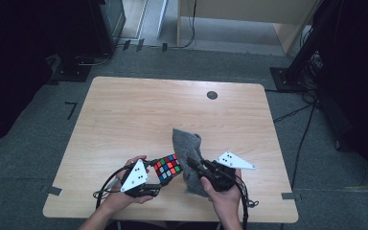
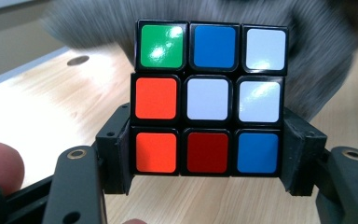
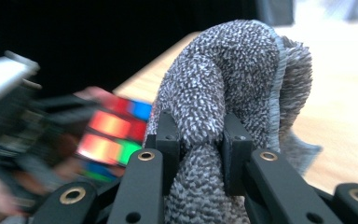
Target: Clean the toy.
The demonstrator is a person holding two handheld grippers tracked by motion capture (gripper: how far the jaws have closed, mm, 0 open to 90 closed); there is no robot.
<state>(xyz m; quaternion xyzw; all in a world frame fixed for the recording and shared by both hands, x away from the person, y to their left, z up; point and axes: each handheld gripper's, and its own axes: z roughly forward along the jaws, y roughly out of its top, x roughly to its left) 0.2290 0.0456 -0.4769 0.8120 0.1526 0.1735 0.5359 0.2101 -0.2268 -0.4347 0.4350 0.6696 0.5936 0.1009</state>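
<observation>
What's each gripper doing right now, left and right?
Left gripper: shut on the cube.
Right gripper: shut on the cloth.

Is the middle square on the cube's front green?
No, in the left gripper view the middle square of the cube is white; the green square sits in its top left corner.

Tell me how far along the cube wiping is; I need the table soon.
Done: both things are picked up. The left gripper is shut on the puzzle cube, clamped at its bottom row, and the right gripper is shut on a bunched grey cloth. In hand: the cloth hangs right beside the cube above the table; whether they touch is unclear. Left, probably: wiping the faces and setting both down.
</observation>
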